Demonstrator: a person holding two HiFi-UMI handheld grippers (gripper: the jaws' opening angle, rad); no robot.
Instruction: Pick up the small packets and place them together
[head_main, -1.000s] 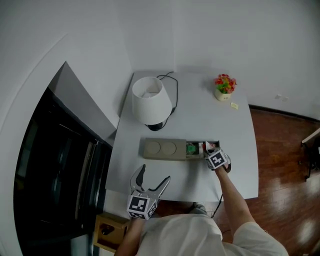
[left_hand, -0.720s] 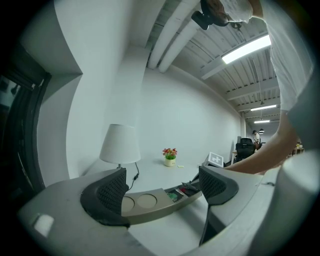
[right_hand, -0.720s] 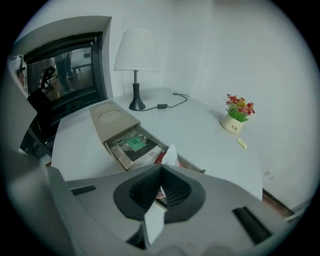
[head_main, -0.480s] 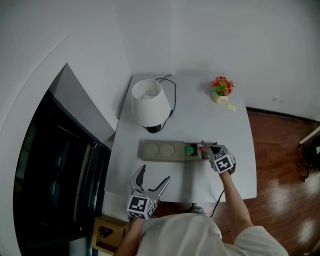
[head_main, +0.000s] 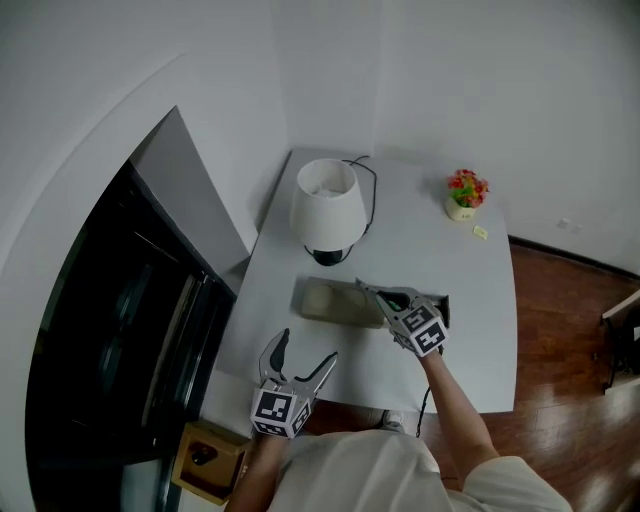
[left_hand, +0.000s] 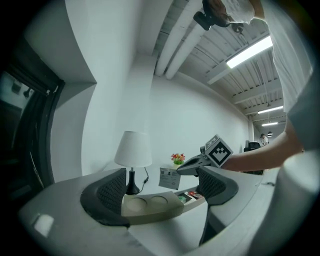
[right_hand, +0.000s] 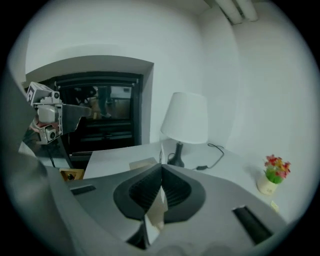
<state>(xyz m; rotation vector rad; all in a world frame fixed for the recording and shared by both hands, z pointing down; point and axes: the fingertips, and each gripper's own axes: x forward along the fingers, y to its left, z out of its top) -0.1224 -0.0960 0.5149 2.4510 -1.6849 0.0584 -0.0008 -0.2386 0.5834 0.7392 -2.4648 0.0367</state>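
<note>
A beige organiser tray (head_main: 332, 303) lies mid-table, with an open compartment (head_main: 440, 308) at its right end. In the left gripper view, small coloured packets (left_hand: 190, 196) lie in that compartment. My right gripper (head_main: 362, 287) hangs raised over the tray, pointing left, and is shut on a small white packet (left_hand: 169, 178). The same packet (right_hand: 156, 212) shows pinched between the pads in the right gripper view. My left gripper (head_main: 300, 358) hovers at the table's near edge, facing the tray. It is open with nothing between its fingers.
A white table lamp (head_main: 325, 205) stands behind the tray, its cable (head_main: 369, 186) trailing back. A flower pot (head_main: 466, 192) and a small yellow scrap (head_main: 480, 232) sit at the far right corner. A dark cabinet (head_main: 110, 330) runs along the left, with a brown box (head_main: 205, 455) on the floor.
My right gripper has risen out of the compartment and swung left over the tray, carrying the white packet. The left gripper has hardly moved. The head view has shifted slightly.
</note>
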